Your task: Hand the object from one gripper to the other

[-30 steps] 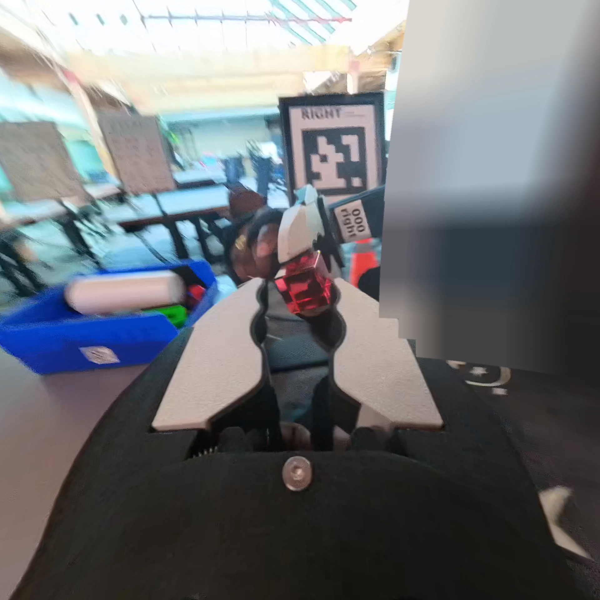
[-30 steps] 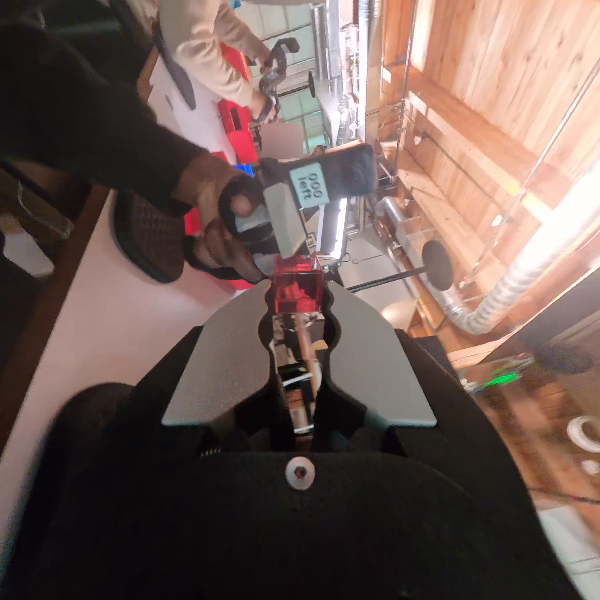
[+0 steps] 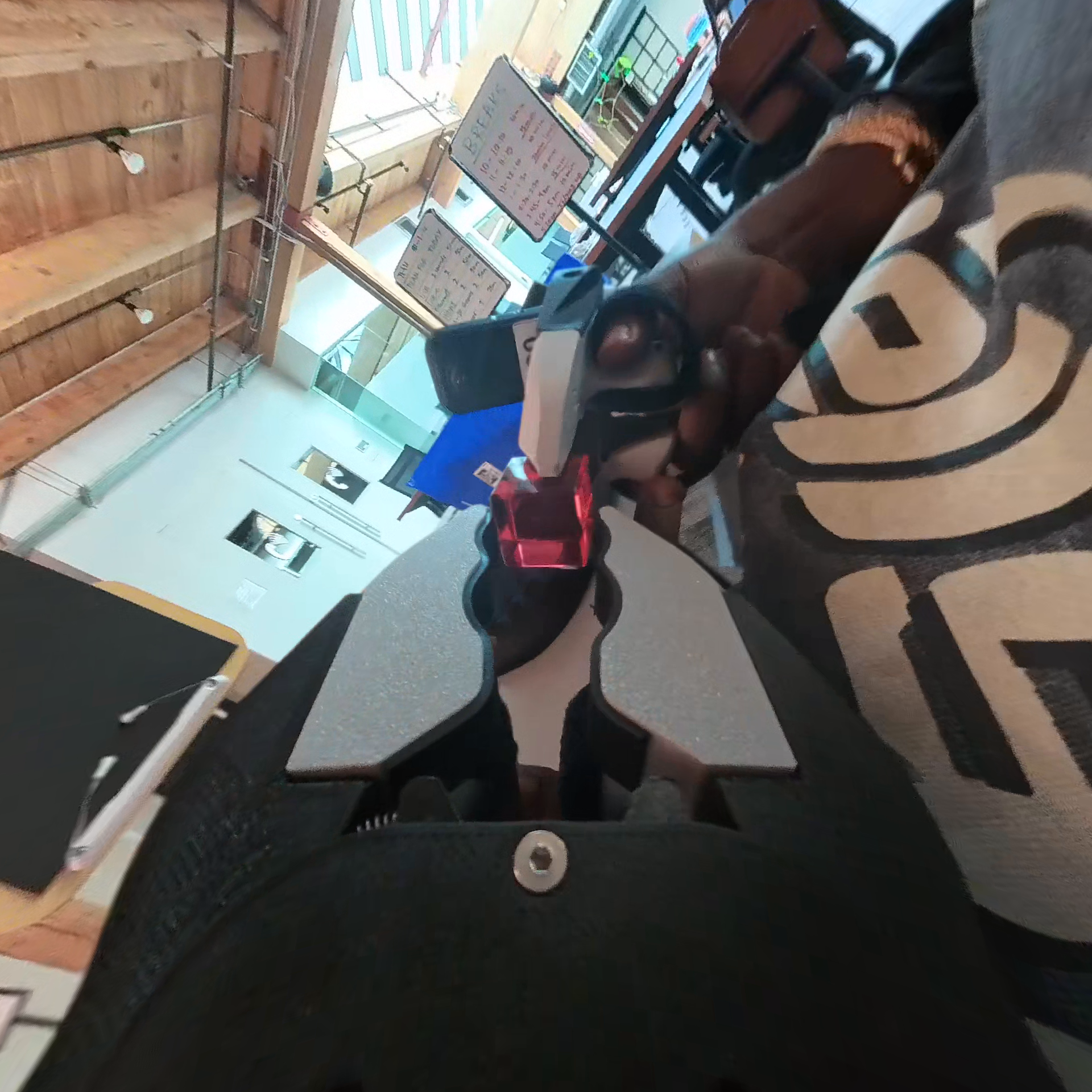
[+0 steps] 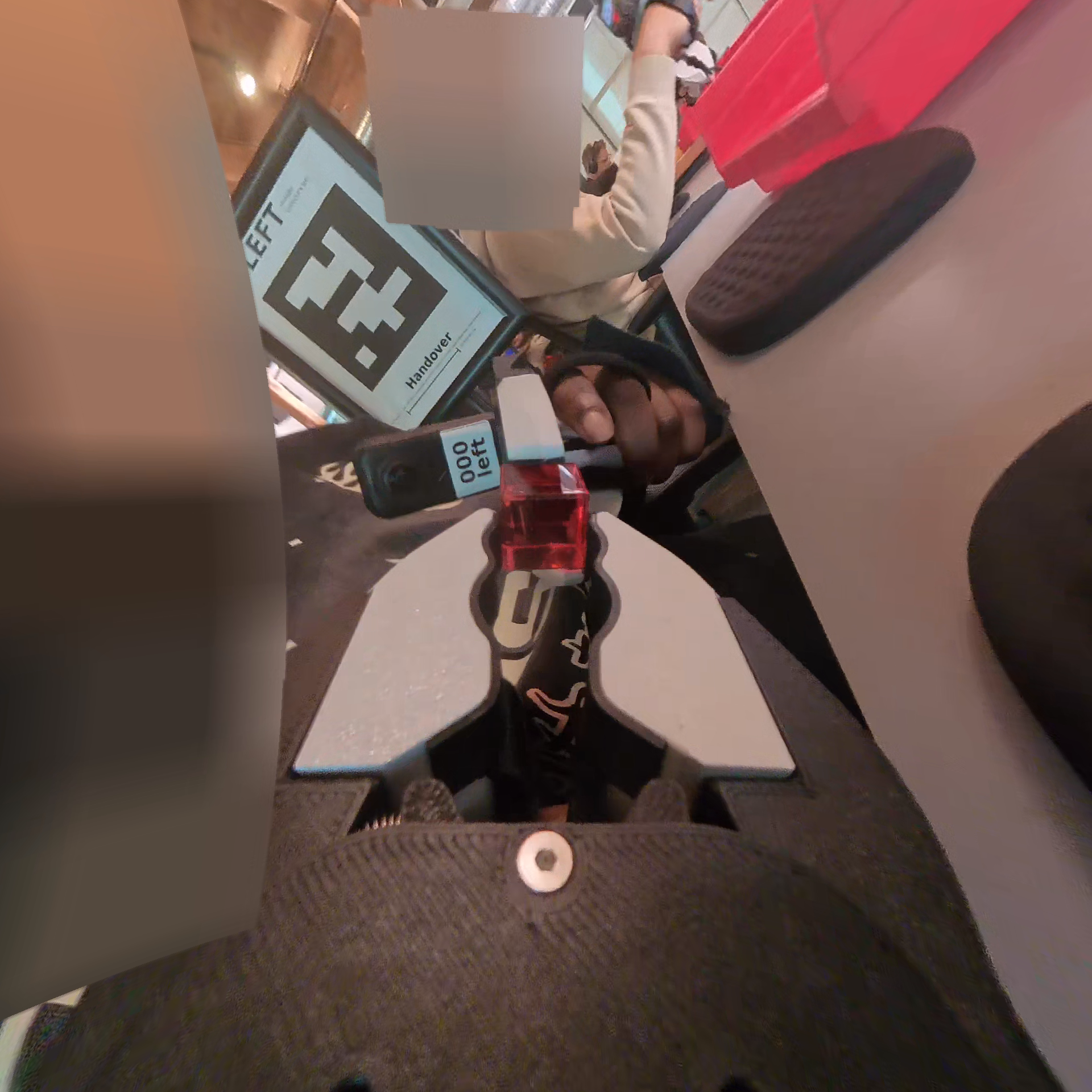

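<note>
I have the red cube (image 3: 543, 520) pinched between my left gripper (image 3: 542, 535) tips, and the right gripper (image 4: 543, 540) is closed on the same cube from the opposite side — both jaws narrow, fingers crossing. If one side releases before the other's grip is firm, or the two pull apart together, the slick cube could twist out and drop.

cube (image 4: 543, 520) between right gripper (image 4: 543, 535) and left gripper (image 3: 540, 540) fingertips
</note>
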### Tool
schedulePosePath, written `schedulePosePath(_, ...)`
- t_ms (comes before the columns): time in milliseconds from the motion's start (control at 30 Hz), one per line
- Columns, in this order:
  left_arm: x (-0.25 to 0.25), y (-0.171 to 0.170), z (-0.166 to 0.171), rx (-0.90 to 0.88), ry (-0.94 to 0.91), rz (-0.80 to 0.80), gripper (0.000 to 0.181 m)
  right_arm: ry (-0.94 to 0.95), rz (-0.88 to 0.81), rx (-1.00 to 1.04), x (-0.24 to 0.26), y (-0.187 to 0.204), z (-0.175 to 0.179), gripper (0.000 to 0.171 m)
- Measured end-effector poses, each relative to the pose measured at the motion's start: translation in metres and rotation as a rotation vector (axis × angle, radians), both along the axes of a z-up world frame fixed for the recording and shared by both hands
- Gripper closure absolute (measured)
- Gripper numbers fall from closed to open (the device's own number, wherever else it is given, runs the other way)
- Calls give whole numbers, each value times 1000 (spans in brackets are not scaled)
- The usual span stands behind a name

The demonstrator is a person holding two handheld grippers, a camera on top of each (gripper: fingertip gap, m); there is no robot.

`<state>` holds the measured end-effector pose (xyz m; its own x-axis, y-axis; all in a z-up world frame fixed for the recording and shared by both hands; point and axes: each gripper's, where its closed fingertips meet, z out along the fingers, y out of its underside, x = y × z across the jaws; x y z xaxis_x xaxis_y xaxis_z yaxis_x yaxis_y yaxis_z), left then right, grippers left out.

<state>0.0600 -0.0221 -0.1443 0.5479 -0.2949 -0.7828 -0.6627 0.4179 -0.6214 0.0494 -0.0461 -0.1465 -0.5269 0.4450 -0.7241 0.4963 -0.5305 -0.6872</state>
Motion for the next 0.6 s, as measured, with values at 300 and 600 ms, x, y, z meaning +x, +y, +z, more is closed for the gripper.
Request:
schedulePosePath(300,-3,-17,30,-727,-992,-466,154,618,-204,811,15,-3,21,131)
schedulePosePath(600,15,-28,-1,-1198,-1100,-603,154,889,-384,1428,9,-4,7,134)
